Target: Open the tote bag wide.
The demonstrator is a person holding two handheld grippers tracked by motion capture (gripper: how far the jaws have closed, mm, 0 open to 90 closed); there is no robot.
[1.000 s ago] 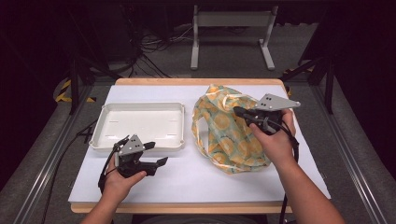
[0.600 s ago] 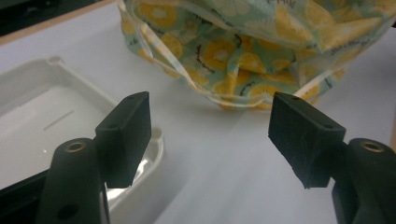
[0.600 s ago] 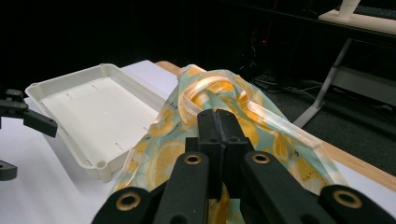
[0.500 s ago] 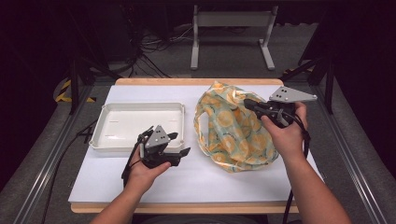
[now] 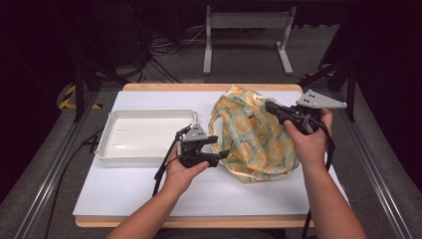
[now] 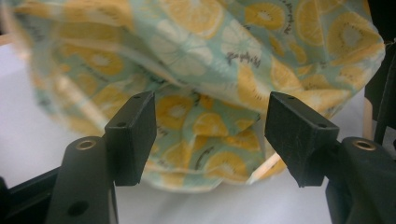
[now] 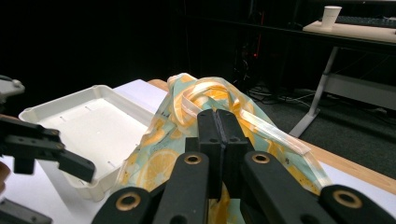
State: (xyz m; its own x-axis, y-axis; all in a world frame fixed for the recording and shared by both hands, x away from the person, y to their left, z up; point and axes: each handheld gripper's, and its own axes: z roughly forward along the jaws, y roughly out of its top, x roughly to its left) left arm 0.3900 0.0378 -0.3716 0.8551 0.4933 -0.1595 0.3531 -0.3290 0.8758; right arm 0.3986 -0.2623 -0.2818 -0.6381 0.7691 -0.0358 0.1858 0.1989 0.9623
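A fabric bag (image 5: pixel 254 144) printed with yellow citrus slices lies on the right half of the white table. My right gripper (image 5: pixel 269 106) is at its upper right edge, and in the right gripper view (image 7: pixel 218 122) the jaws are shut with bag fabric (image 7: pixel 159 163) pinched under them. My left gripper (image 5: pixel 222 148) sits at the bag's lower left edge. Its jaws (image 6: pixel 210 126) stand open and have just been closing a little. The bag's folded edge (image 6: pixel 210 56) lies just ahead of them, not pressed by the pads.
An empty white tray (image 5: pixel 107 149) stands on the left half of the table, seen also in the right gripper view (image 7: pixel 93 126). The table's wooden edge (image 5: pixel 199 221) runs along the front. Beyond the table are cables and a grey stand's legs (image 5: pixel 246 22).
My left gripper has moved right, from in front of the tray to the bag's left edge. The right gripper shifted slightly to the right, and the bag's right side stands higher.
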